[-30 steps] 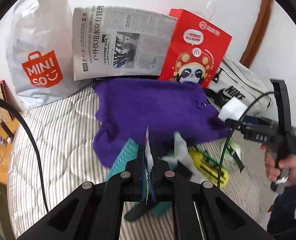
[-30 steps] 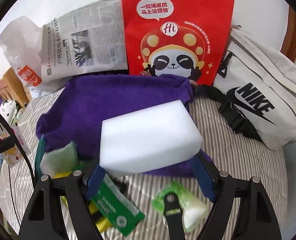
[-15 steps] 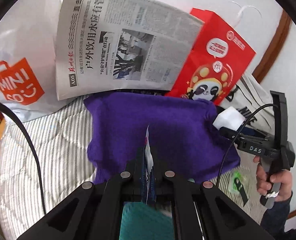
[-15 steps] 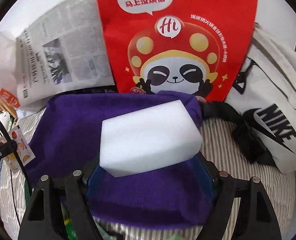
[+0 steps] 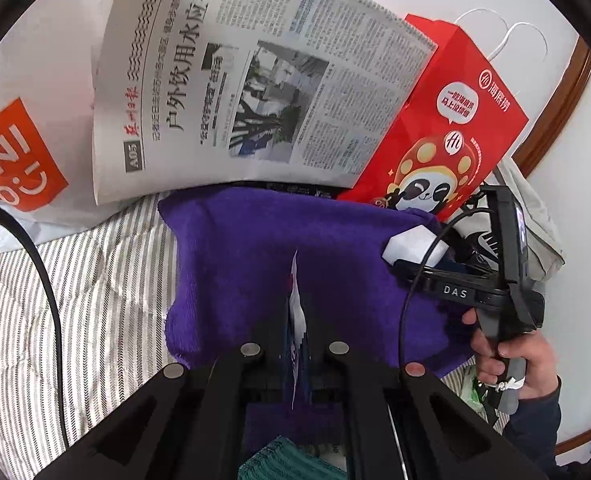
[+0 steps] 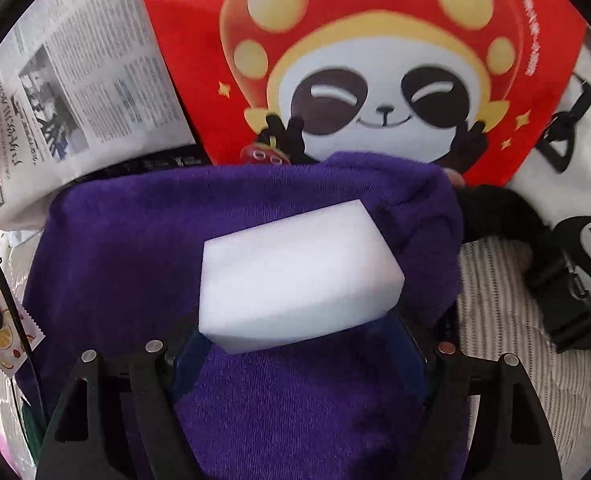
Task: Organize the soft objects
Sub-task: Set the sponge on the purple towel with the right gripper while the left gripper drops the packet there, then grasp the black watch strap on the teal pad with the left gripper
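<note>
Red panda bag (image 6: 375, 80) and Miniso bag (image 5: 11, 152) contents not visible; only left view shows the right hand (image 5: 519, 360); right gripper (image 6: 295, 344) jaws wide, clamping white sponge (image 6: 295, 272) above purple towel (image 5: 295, 240) on the bed; left gripper (image 5: 295, 344) jaws nearly closed on a thin sachet (image 5: 295, 300).

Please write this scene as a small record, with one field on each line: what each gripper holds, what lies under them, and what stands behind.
left gripper: shut on a thin printed sachet, held edge-on
right gripper: shut on a white sponge block
under both: purple towel lying on the striped bed cover
behind, left to right: white Miniso bag, newspaper, red panda bag, white Nike bag
near edge: teal ribbed item, partly hidden
</note>
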The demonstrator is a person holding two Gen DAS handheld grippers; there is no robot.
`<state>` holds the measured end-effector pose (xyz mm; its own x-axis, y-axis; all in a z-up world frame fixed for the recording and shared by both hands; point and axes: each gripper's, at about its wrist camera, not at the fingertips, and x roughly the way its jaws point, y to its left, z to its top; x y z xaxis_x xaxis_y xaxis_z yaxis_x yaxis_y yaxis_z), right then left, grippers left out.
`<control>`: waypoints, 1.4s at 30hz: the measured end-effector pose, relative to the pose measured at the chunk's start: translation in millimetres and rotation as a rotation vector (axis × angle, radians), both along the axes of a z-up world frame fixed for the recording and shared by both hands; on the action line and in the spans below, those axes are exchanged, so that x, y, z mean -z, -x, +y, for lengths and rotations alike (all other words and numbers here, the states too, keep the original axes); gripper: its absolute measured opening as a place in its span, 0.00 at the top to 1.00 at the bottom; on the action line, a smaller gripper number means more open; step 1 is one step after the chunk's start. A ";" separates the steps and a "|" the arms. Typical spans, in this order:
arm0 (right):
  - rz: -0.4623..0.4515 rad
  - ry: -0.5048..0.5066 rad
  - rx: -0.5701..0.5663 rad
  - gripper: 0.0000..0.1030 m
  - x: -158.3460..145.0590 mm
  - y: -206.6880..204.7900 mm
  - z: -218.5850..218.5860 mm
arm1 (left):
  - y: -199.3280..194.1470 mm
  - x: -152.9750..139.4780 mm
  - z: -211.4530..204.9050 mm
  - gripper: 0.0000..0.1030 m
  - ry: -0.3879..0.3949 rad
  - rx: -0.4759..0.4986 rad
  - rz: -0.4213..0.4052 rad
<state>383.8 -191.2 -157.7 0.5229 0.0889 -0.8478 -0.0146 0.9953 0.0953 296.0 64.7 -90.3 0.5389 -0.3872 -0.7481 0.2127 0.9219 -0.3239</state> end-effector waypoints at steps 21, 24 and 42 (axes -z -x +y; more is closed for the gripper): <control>-0.025 -0.023 -0.049 0.13 -31.6 29.2 -17.2 | -42.6 16.3 -22.0 0.94 0.043 -0.051 0.039; -0.040 -0.034 -0.060 0.13 -39.9 33.2 -19.7 | -58.4 27.2 -27.9 0.94 0.032 -0.071 0.064; -0.122 -0.045 -0.096 0.13 -78.3 50.6 -25.6 | -61.7 41.8 -29.5 0.45 -0.174 -0.147 0.161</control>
<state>333.2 -216.8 -79.3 0.6095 0.1795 -0.7722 -0.1233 0.9836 0.1314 357.7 35.2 -132.1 0.4485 -0.1720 -0.8771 0.0311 0.9837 -0.1770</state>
